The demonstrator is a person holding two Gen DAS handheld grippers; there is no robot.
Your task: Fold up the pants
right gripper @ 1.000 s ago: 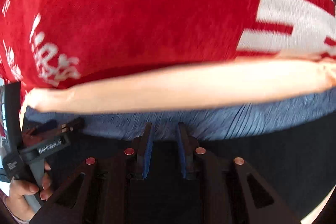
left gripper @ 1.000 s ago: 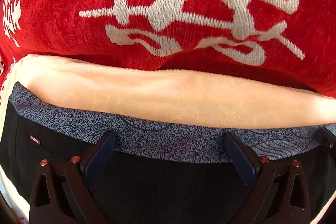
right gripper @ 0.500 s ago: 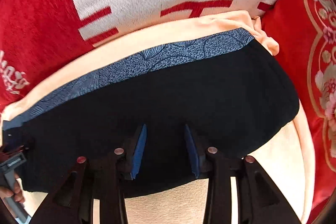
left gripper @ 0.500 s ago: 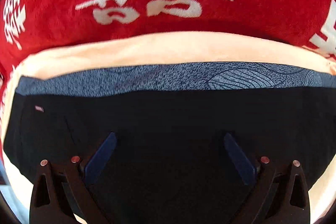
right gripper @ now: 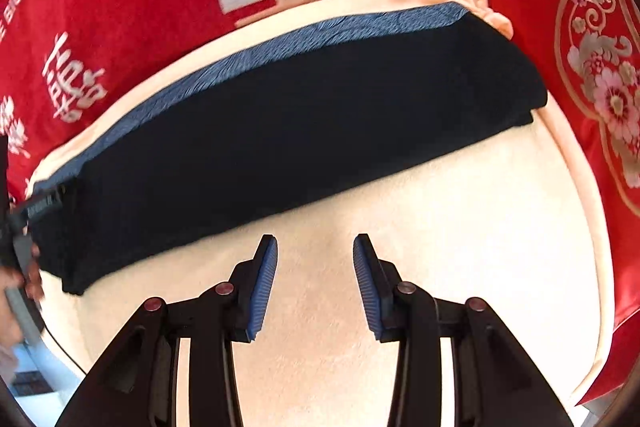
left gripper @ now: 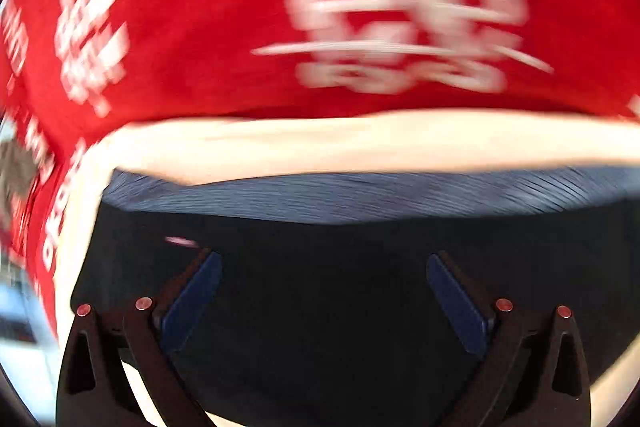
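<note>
Lying as a long folded band across a cream fleece blanket [right gripper: 360, 227], the black fabric pants [right gripper: 304, 115] show a strip of blue-grey patterned lining [right gripper: 280, 47] along their far edge. Beyond the blanket spreads a red plush cover with white woven characters [right gripper: 120, 7], and at the right edge of the right wrist view sits a red satin cushion with gold floral embroidery [right gripper: 592, 67].

The right gripper [right gripper: 315, 281] hangs above bare blanket, just short of the near edge of the pants, its blue ribbed pads [right gripper: 262, 291] spread moderately apart with nothing between them.

The left gripper [left gripper: 323, 301] sits over the dark cloth of the pants [left gripper: 320, 307], its dark blue pads [left gripper: 192, 303] splayed wide and gripping nothing. That view is heavily motion-blurred; the lining strip [left gripper: 340, 195], the cream blanket [left gripper: 360, 143] and the red cover [left gripper: 200, 27] appear as smeared bands beyond the fingers. In the right wrist view, the left gripper [right gripper: 44, 203] shows at the left end of the pants, held by a hand [right gripper: 24, 287] at the frame's edge.
</note>
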